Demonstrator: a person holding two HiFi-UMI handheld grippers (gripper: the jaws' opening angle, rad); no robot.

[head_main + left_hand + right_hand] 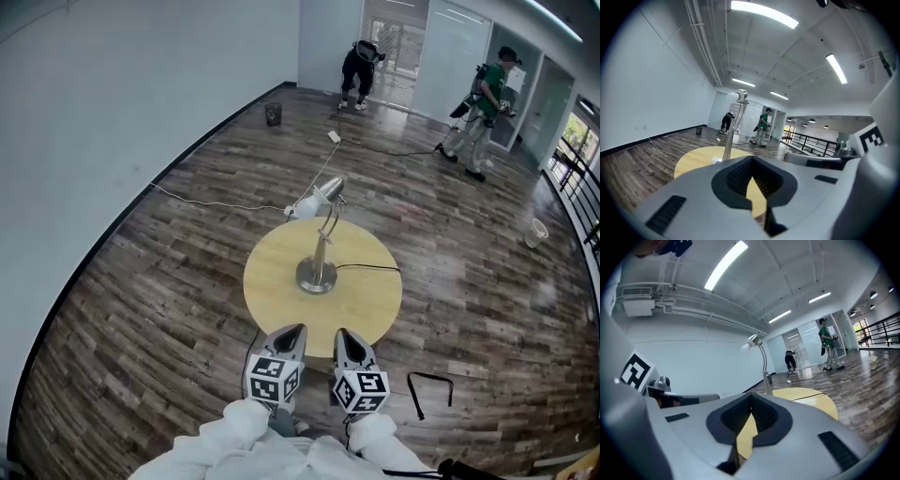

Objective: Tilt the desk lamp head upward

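A silver desk lamp stands on a round wooden table, its round base near the table's middle and its white-fronted head leaning out to the far left. My left gripper and right gripper hover side by side at the table's near edge, both shut and empty, well short of the lamp. In the left gripper view the lamp's stem and lamp head rise ahead. From the right gripper view, the lamp head tops a curved stem.
The lamp's black cord runs off the table's right side. A black strap lies on the wood floor to the right. Two people work far across the room. A white cable trails along the floor to the left.
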